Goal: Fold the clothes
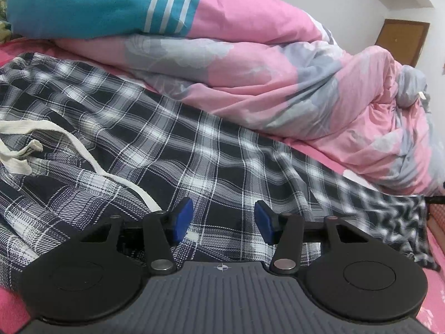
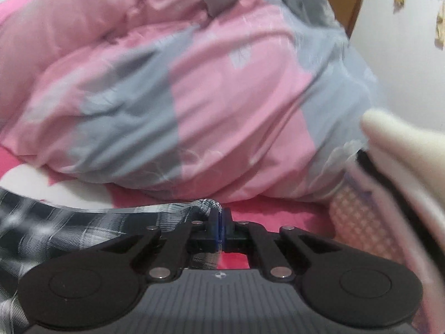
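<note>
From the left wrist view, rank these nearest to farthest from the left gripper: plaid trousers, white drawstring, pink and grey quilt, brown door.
1. Plaid trousers: right under the open left gripper.
2. White drawstring: on the trousers, off to the left.
3. Pink and grey quilt: heaped beyond the trousers, ahead and right.
4. Brown door: far wall, upper right.

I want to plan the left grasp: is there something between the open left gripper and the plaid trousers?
Nothing visible does. The left gripper hangs open right over the plaid trousers; only the white drawstring lies on them, to its left.
</note>
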The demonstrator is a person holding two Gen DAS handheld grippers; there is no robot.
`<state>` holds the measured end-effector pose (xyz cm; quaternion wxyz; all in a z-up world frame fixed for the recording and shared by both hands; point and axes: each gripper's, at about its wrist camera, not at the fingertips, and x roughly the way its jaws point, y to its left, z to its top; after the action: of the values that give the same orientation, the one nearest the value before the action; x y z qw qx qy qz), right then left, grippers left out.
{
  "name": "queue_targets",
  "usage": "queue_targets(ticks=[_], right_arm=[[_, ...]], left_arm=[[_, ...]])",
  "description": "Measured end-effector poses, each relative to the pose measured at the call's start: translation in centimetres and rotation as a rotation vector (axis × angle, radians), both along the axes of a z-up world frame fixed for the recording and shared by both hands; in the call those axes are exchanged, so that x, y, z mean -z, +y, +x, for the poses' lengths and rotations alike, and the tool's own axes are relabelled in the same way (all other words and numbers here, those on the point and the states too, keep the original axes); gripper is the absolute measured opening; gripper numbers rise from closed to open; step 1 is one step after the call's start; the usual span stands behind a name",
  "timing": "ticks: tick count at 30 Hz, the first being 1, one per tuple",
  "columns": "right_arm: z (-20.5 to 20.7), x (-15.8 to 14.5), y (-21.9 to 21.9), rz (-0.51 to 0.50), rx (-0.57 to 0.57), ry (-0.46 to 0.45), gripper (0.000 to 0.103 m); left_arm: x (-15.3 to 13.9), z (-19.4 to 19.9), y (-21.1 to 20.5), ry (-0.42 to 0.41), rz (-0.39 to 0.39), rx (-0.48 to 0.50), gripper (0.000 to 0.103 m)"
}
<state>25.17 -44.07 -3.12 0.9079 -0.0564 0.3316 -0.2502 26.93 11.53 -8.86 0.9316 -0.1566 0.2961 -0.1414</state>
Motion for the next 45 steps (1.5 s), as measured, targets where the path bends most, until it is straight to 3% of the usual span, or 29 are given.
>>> queue_targets(ticks=[5, 8, 13, 15, 16, 17, 22, 28, 30, 31, 32, 39, 45], right_arm=[[1.1, 3.2, -2.4, 0.057, 0.058, 0.039, 0.000], [0.0, 3.6, -5.2, 0.171, 0.181, -0.011, 0.005], [-7.8, 1.6, -10.0, 0.576, 0.322, -0.199, 0.008], [-11.4, 1.0, -9.9, 0.760, 0.291, -0.237, 0.020], [-13.2, 0.9, -9.7, 0.849, 0.279, -0.248, 0.039], [-14.7, 0.9, -9.1, 0.926, 0.279, -0.242, 0.052], [-18.7, 3.0, -5.6, 1.130, 0.344, -0.127, 0.053], [-18.7, 4.4, -4.7, 1.170, 0.414, -0.129, 0.051], [-18.6, 3.8, -4.3, 1.138, 0.395, -0.138, 0.031], [-18.6, 3.5, -4.1, 1.123, 0.385, -0.142, 0.014], [-18.5, 3.1, -3.9, 1.107, 0.375, -0.146, 0.011], [-19.6, 0.8, -3.8, 1.005, 0.358, -0.166, 0.008], [-21.0, 2.9, -4.8, 0.981, 0.446, -0.090, 0.009]], left_arm=[[0.0, 0.0, 0.0, -0.001, 0.002, 0.001, 0.049], [0.0, 0.0, -0.1, 0.000, 0.001, 0.000, 0.050], [0.0, 0.0, -0.1, 0.000, 0.000, 0.001, 0.050], [0.0, 0.0, -0.1, -0.001, 0.000, 0.001, 0.050], [0.0, 0.0, -0.1, -0.001, -0.001, 0.001, 0.050], [0.0, 0.0, -0.1, -0.001, -0.001, 0.001, 0.050], [0.0, 0.1, 0.0, -0.001, -0.004, 0.001, 0.050], [0.0, 0.0, 0.1, -0.002, -0.013, -0.001, 0.050], [0.0, 0.0, 0.1, -0.002, -0.016, -0.002, 0.050], [0.0, 0.0, 0.1, -0.002, -0.016, -0.002, 0.050], [0.0, 0.0, 0.0, -0.002, -0.017, -0.003, 0.050], [0.0, 0.1, 0.1, 0.003, -0.026, -0.005, 0.049], [-0.1, 0.2, 0.1, 0.004, -0.026, -0.006, 0.049]])
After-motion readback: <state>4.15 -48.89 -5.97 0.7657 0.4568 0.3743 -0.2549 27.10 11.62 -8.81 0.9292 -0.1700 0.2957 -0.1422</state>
